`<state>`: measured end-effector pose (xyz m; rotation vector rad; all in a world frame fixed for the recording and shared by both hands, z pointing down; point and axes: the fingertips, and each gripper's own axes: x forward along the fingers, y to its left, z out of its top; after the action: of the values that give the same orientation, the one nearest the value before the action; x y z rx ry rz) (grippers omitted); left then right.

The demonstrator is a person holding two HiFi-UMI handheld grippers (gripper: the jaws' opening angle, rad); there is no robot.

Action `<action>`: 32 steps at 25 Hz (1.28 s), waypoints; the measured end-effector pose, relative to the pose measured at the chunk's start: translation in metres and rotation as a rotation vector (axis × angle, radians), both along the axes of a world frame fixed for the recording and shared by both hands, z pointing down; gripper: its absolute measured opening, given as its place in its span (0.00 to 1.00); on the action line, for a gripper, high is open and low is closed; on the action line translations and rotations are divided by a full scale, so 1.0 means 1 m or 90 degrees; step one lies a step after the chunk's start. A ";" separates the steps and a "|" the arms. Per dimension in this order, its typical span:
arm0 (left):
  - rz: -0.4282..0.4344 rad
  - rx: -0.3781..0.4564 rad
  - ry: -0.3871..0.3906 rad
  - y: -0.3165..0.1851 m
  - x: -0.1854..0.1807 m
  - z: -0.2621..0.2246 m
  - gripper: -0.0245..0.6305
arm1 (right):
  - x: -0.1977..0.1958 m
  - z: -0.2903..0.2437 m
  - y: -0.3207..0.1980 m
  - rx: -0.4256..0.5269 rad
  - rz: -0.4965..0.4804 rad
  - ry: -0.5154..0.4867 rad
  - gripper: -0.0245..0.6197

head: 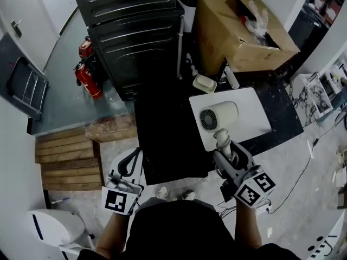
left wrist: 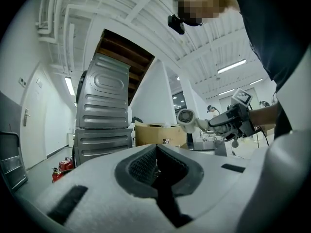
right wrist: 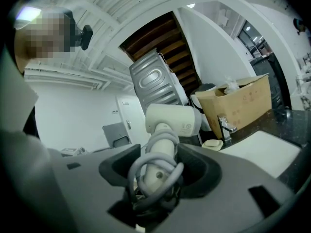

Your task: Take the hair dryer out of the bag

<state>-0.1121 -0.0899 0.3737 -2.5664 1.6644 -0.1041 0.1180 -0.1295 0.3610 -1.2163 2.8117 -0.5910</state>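
A cream hair dryer [head: 218,116] hangs in the air above a white board [head: 248,106], its round grille turned toward me. My right gripper [head: 225,151] is shut on the dryer's handle [right wrist: 163,154], which has the grey cord wound around it. The dryer's barrel [right wrist: 174,119] sticks up past the jaws. In the left gripper view the hair dryer [left wrist: 187,117] and right gripper [left wrist: 234,121] show at the right. My left gripper [head: 133,161] is held low at the left, shut with nothing between its pads [left wrist: 146,166]. I cannot make out a bag in any view.
A black counter [head: 168,140] lies below both grippers. Behind it stand a dark ribbed metal cabinet [head: 135,37], an open cardboard box [head: 244,34], a soap dish [head: 204,83] and a tap [right wrist: 224,125]. Fire extinguishers [head: 87,76] and wooden boards [head: 68,158] are at the left.
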 end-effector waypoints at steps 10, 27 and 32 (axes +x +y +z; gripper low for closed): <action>0.021 0.016 0.002 -0.009 0.006 -0.006 0.07 | -0.004 -0.003 -0.004 0.003 0.001 -0.004 0.41; -0.008 0.024 0.013 -0.016 -0.010 -0.003 0.07 | 0.002 -0.003 -0.010 0.026 0.027 0.024 0.41; 0.000 0.023 0.011 -0.018 -0.005 -0.002 0.07 | 0.007 -0.002 -0.010 0.024 0.037 0.026 0.41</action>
<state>-0.1174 -0.1078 0.3717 -2.5481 1.6567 -0.0522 0.1253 -0.1396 0.3586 -1.3129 2.7963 -0.5140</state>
